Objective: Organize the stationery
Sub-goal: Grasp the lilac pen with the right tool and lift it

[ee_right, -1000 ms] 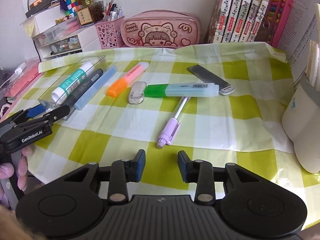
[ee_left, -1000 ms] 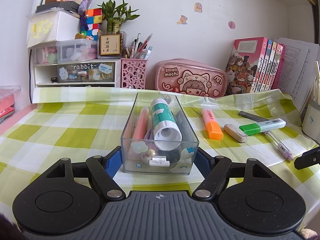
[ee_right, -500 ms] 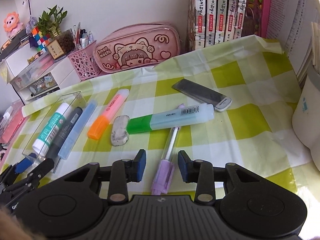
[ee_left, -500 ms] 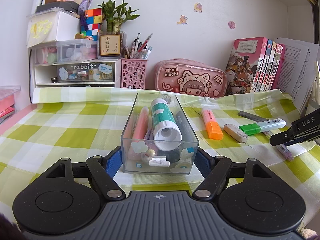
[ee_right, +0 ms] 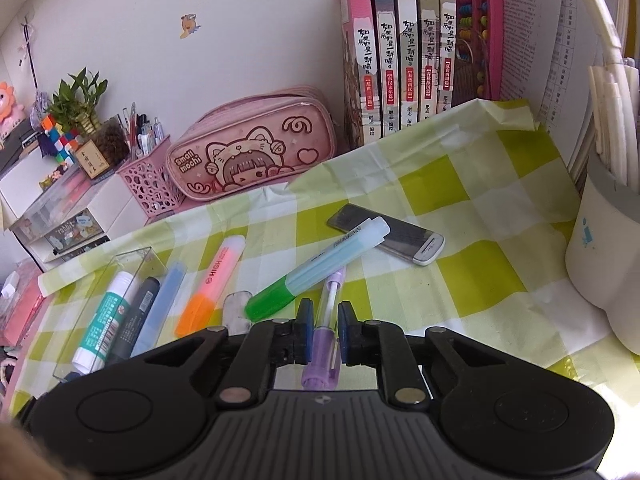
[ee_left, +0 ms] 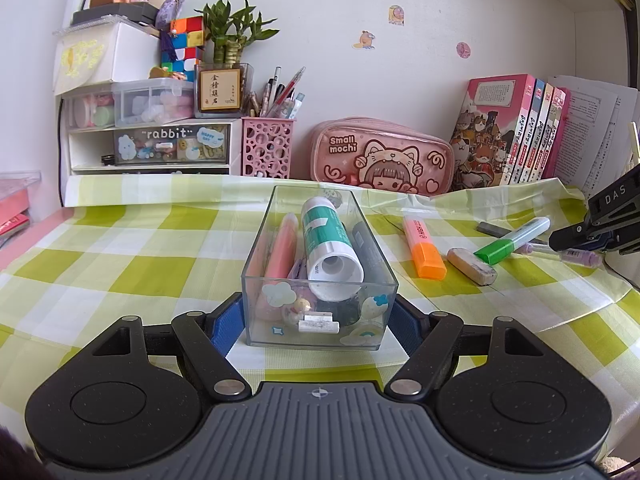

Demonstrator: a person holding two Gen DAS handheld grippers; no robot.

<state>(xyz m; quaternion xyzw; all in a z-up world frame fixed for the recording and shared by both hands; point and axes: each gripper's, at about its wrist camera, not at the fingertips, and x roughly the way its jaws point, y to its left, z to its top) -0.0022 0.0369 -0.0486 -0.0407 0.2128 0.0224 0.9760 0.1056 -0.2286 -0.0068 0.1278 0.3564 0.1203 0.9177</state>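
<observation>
My left gripper is shut on the near end of a clear plastic box holding a glue stick, a pink pen and a dark marker. My right gripper has its jaws on both sides of a purple pen lying on the checked cloth; a small gap still shows at each pad. The pen's far end lies under a green highlighter. An orange highlighter, an eraser and a dark flat case lie nearby. The right gripper shows at the right edge of the left wrist view.
A pink pencil case, a pink mesh pen cup, drawer units and books line the back wall. A white cup stands at the right. The table edge runs close in front.
My right gripper has moved forward over the purple pen and its jaws have narrowed around it. The left gripper and box have not moved.
</observation>
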